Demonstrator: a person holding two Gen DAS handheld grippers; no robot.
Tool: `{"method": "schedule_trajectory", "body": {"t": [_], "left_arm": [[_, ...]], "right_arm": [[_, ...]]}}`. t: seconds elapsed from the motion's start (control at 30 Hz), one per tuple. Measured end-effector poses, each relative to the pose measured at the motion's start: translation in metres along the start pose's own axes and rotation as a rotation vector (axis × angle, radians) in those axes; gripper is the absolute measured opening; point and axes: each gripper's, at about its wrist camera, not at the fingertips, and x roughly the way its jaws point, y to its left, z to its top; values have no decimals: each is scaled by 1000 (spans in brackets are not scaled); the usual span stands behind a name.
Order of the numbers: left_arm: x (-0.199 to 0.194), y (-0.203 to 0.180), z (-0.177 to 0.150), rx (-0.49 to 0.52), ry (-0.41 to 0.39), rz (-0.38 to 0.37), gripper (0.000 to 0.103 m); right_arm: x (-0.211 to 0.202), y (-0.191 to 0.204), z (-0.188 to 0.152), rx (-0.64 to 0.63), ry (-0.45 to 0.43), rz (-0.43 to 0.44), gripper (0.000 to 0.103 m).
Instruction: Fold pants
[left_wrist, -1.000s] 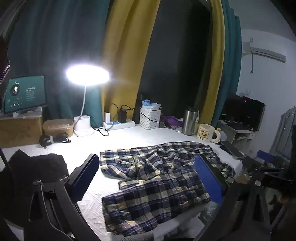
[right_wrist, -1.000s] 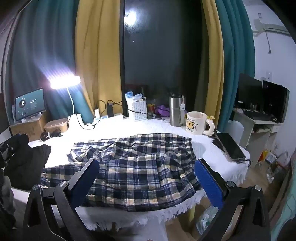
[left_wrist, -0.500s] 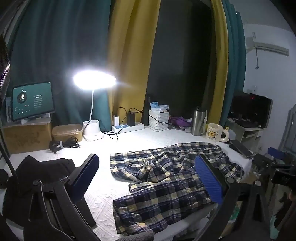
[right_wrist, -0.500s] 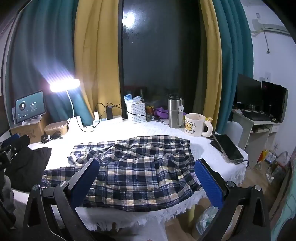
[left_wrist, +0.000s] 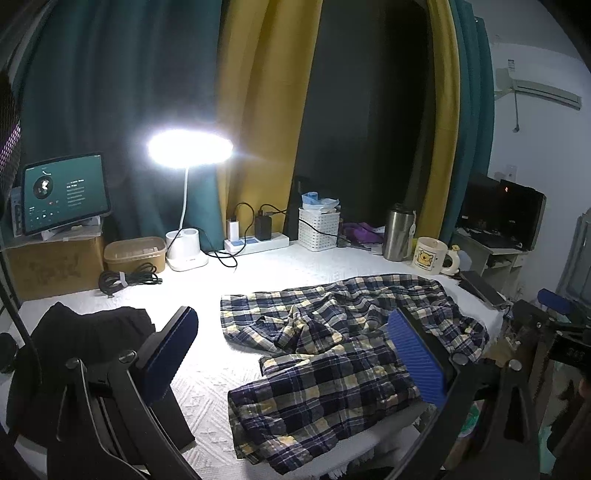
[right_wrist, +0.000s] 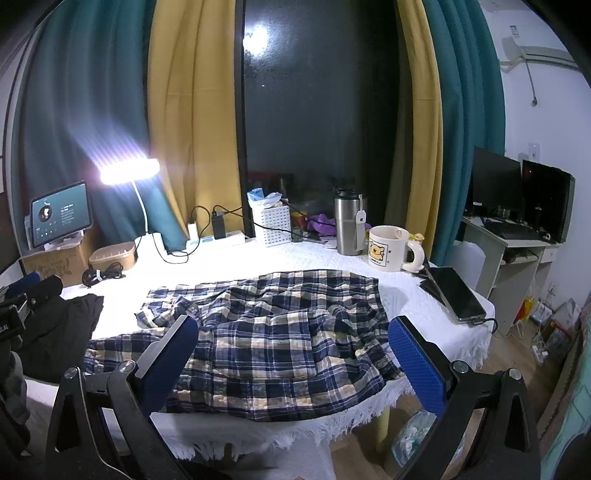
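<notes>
A table (right_wrist: 229, 266) under a white textured cloth fills the middle of both views, backed by teal and yellow curtains (left_wrist: 266, 122). The plaid pants (right_wrist: 273, 332) lie crumpled and unfolded across its near half, one edge hanging just over the fringed front rim; from the left wrist view they (left_wrist: 332, 354) spread toward the table's right side. A dark garment (left_wrist: 88, 332) sits bunched at the left end, apart from the pants. The left gripper (left_wrist: 291, 354) hangs above the table's near edge with its blue-padded fingers spread wide and nothing between them. The right gripper (right_wrist: 291, 354) is likewise wide apart and empty, held above the pants' front edge. Along the back stand a lit desk lamp (left_wrist: 188, 147), a tablet (left_wrist: 64, 192) on a cardboard box, a white basket (right_wrist: 271, 223), a steel tumbler (right_wrist: 347, 225), and a bear mug (right_wrist: 391, 247). A phone (right_wrist: 456, 291) rests near the right corner.
</notes>
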Motion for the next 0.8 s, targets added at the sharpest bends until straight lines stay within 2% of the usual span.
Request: {"method": "schedule_trajectory", "body": {"t": [0.8], "left_arm": [[0, 2, 1, 9, 6, 18, 102]], "right_arm": [[-2, 0, 0, 2, -4, -2, 103]]}}
